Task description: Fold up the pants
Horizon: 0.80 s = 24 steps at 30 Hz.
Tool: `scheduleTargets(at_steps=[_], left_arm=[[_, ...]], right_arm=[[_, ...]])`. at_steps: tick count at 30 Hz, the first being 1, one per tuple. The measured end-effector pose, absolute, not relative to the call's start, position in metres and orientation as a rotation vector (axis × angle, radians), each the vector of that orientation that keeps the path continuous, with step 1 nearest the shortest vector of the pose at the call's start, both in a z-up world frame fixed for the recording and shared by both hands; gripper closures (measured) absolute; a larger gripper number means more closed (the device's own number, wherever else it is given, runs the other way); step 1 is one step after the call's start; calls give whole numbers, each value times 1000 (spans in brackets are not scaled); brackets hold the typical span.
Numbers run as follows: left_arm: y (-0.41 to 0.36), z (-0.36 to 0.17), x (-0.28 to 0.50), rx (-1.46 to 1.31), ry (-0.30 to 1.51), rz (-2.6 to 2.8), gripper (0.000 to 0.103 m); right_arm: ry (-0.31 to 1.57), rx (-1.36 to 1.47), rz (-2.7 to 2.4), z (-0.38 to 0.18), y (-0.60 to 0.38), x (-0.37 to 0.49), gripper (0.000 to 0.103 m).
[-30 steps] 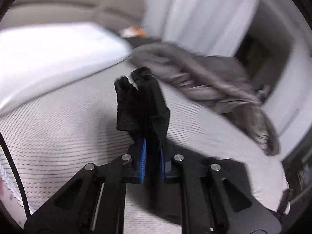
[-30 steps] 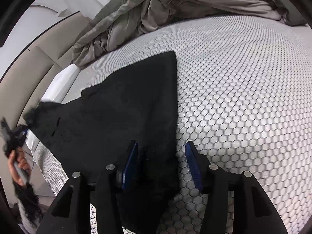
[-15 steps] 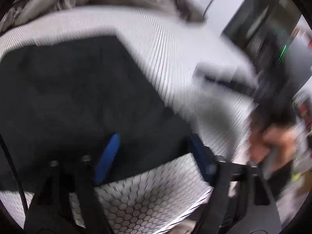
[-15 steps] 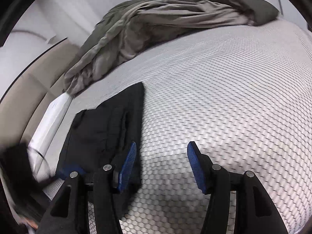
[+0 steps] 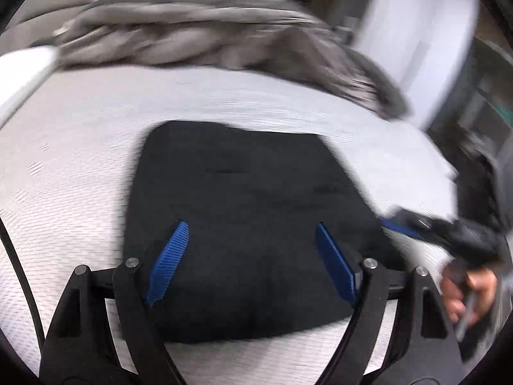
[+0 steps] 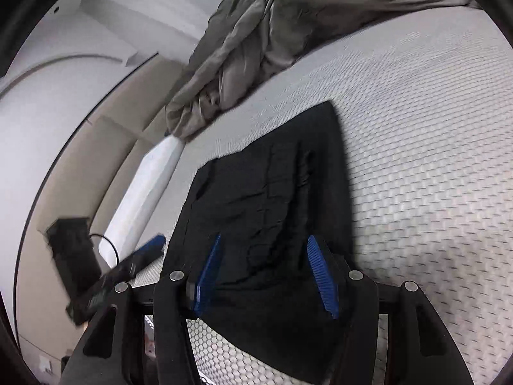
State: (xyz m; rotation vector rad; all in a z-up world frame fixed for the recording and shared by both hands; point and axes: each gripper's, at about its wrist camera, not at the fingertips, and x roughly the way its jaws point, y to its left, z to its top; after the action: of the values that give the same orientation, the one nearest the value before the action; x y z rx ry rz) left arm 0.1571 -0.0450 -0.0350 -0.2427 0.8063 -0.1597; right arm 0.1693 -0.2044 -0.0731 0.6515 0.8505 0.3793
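While both handheld tools hover over a bed, black pants (image 5: 243,218) lie folded into a compact dark rectangle on the white mattress (image 5: 80,166), whose cover carries a fine honeycomb pattern. Seen through the left wrist camera, the left gripper (image 5: 250,240) stands with its jaws wide apart, having just been opening; the two blue ribbed pads (image 5: 168,263) flank the near part of the pants, and nothing is pinched between them. The fabric appears only as a backdrop beneath the spread fingers. At the right edge of that view, blurred, a bare hand (image 5: 468,292) grips the other tool.

Through the right wrist camera, the right gripper (image 6: 266,272) holds its jaws at a middling gap above the near end of the pants (image 6: 272,199), which stretch away from it toward the upper right. Its blue pads (image 6: 322,276) do not seem to press the cloth, though the black fabric fills the space between them in the picture, so contact cannot be ruled out with certainty. At the lower left of this view the left tool appears as a dark blurred shape with one blue tip.

A rumpled grey blanket (image 6: 288,32) is heaped along the far side of the mattress, well apart from the pants. A white pillow (image 6: 144,192) lies along the mattress edge beside a beige padded headboard (image 6: 105,160).
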Motion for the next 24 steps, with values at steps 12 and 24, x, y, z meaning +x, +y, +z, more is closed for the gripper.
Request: scheduleTargets(at_steps=[12, 24], left_arm=[[54, -69, 156, -353, 846, -11, 24], [42, -62, 146, -297, 840, 0, 24]], right_arm=[[927, 684, 424, -84, -195, 171, 46], [968, 716, 448, -91, -179, 188, 49]])
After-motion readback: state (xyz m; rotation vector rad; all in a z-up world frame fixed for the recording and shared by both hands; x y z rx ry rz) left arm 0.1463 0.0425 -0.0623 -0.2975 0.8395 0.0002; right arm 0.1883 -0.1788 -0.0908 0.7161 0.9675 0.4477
